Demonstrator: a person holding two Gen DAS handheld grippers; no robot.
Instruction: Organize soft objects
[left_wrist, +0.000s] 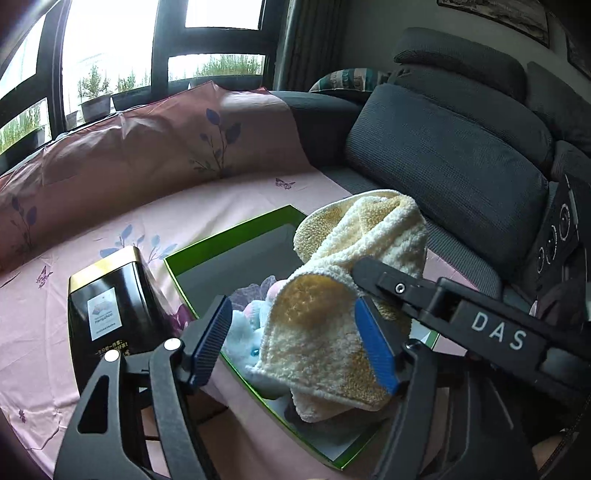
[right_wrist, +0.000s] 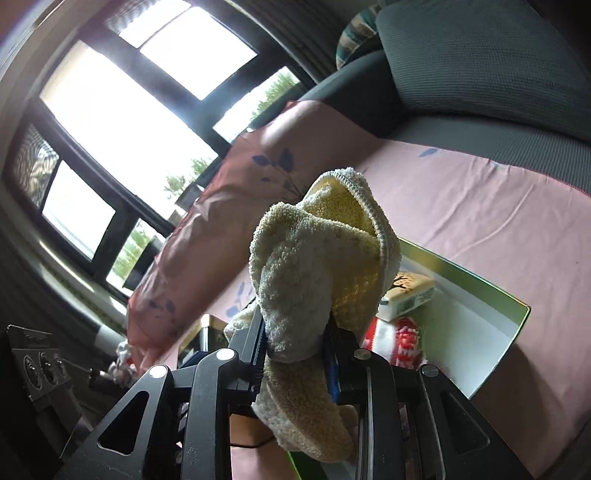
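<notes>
The green box (left_wrist: 236, 236) lies open on the pink flowered sheet (left_wrist: 184, 206) that covers the grey sofa (left_wrist: 443, 155). Above this box hangs the cream and yellow towel (left_wrist: 332, 314), bunched and folded over itself. The right gripper (right_wrist: 295, 343) is clenched on the towel: in the right wrist view both its pads press on the cloth, which rises above the jaws and also hangs down below them. The left gripper (left_wrist: 299, 343) is released; its two blue pads stand apart, one on each side of the hanging part of the towel, and the left pad does not touch the cloth, while for the right pad I cannot tell. Inside the box, under the towel, lies a pale blue and pink plush toy (left_wrist: 247, 328). In the right wrist view the box holds also a red and white knitted item (right_wrist: 399, 339) and a small cream packet (right_wrist: 410, 295). Just beside the box, on its left side, stands a black tin (left_wrist: 110, 317) with a gold rim.
</notes>
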